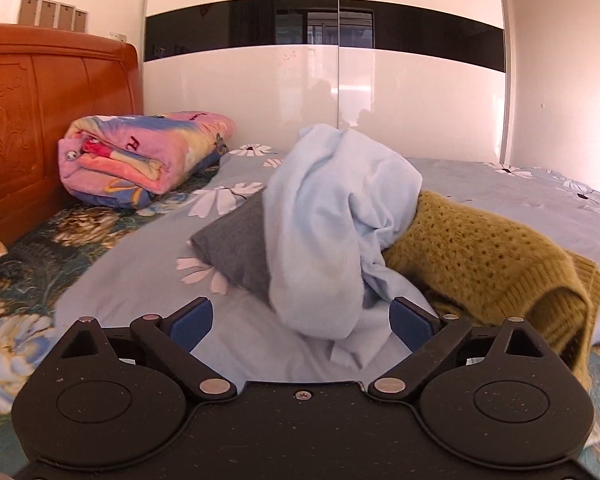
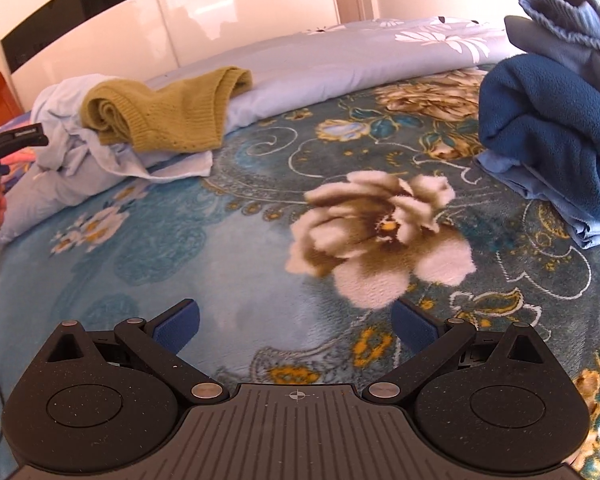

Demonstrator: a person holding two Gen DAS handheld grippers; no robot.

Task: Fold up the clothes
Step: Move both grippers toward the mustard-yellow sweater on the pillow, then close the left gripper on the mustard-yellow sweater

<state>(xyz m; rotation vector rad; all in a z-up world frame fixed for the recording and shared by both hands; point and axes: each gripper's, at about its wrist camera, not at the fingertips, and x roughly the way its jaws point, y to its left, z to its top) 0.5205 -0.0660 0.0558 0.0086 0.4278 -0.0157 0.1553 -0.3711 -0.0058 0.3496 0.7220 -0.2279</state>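
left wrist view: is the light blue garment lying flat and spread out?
No, the light blue garment stands bunched in a heap, draped over a grey item and partly over the mustard knit sweater.

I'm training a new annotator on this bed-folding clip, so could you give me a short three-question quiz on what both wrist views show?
1. True or false: the left gripper grips the light blue garment.
2. What lies right of that garment in the left wrist view? A) mustard knit sweater B) red towel
3. What is beneath the right gripper?

Key: 1. False, fingers open. 2. A. 3. The floral blanket.
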